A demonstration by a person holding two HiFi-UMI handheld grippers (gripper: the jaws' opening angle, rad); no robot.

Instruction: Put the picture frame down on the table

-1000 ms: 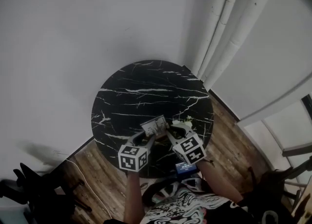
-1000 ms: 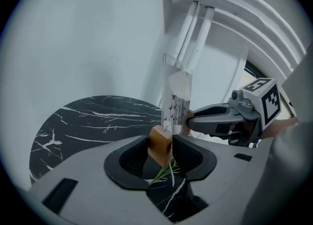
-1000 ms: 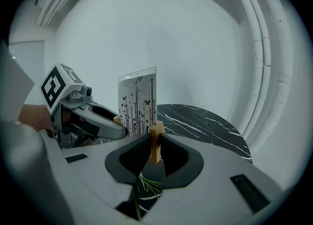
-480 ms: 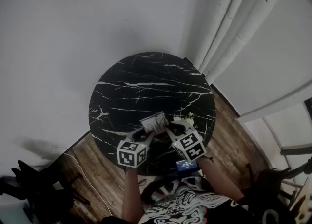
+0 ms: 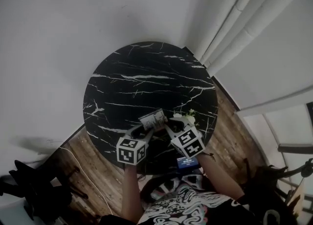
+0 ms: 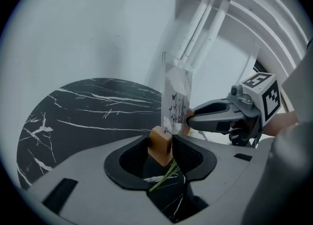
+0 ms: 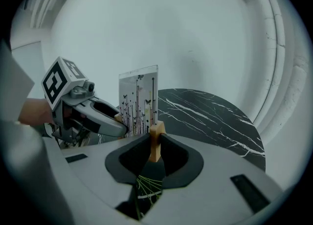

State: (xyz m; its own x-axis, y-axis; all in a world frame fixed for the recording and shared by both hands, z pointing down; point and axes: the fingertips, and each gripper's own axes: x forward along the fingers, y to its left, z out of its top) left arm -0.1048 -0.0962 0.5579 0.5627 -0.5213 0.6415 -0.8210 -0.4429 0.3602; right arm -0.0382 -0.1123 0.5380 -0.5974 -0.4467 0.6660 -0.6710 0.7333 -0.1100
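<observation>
The picture frame (image 5: 153,120) is a clear upright panel printed with dark stems and butterflies, set on wooden foot blocks. It hangs over the near edge of the round black marble table (image 5: 146,72); I cannot tell whether it touches the top. My left gripper (image 5: 142,130) is shut on the left wooden foot (image 6: 160,143), below the panel (image 6: 177,97). My right gripper (image 5: 168,128) is shut on the other wooden foot (image 7: 156,141), beside the panel (image 7: 139,99). Each gripper shows in the other's view: the right gripper (image 6: 190,119) and the left gripper (image 7: 122,130).
White flowers (image 5: 187,118) lie on the table right of the frame, and their green stems (image 6: 166,175) show under the jaws. White curtains (image 5: 239,18) hang at the back right. A small blue object (image 5: 186,162) sits below the table edge. Wooden floor surrounds the table.
Both grippers keep their hold on the frame, which stays near the table's near edge. The head view has shifted, so the table sits higher in the picture.
</observation>
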